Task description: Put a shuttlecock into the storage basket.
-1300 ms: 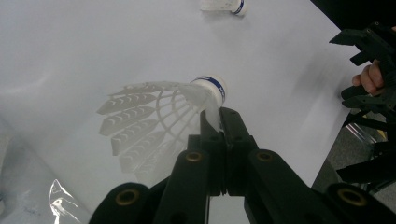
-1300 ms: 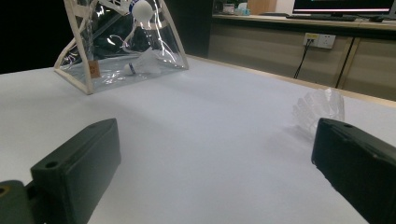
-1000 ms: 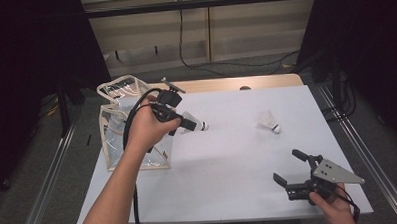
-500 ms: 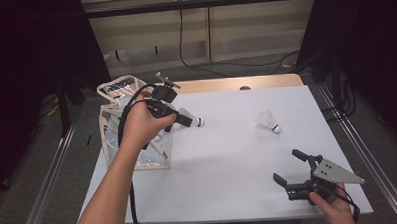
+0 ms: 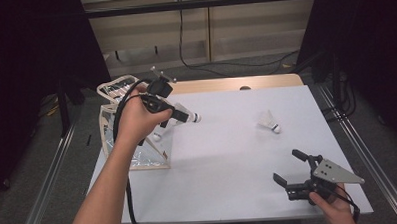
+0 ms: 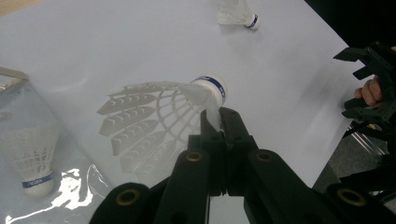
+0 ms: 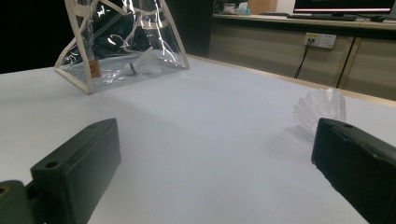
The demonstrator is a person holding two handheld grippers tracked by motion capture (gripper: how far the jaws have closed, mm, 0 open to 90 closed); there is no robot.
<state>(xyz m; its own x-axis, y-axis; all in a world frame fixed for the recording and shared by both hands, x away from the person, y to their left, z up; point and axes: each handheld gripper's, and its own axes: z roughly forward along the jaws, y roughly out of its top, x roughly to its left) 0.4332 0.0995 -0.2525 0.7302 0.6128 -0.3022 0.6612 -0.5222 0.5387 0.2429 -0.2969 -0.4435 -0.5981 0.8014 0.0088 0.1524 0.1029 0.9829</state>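
Birdies are going into the clear bag (image 5: 118,145), it looks like. The left claw (image 6: 219,122) is pinched on a birdie (image 6: 159,122). Its jaws are pressed nearly together on the thin skirt, right behind the white cork with the blue band. The birdie sticks out ahead of the claw, cork pointing away, up off the table (image 5: 228,156). From above, the left claw (image 5: 179,115) hangs just past the bag's edge, with the bag beside and below it.

One birdie lies inside the bag (image 6: 33,161) now, down low beside the claw. Another birdie (image 5: 269,122) rests on the table, far ahead of the left claw and closer to the right claw (image 5: 291,171). The right claw is spread wide and holds nothing. It sits low at the near edge of the table.

To do this step well, I think the hand should keep a soft, steady pinch, since the skirt is thin and could bend or slip. Bring the birdie over the bag's open top first. Keep the jaws off the wooden frame. Let go only once the cork is well inside, so it cannot bounce back out.
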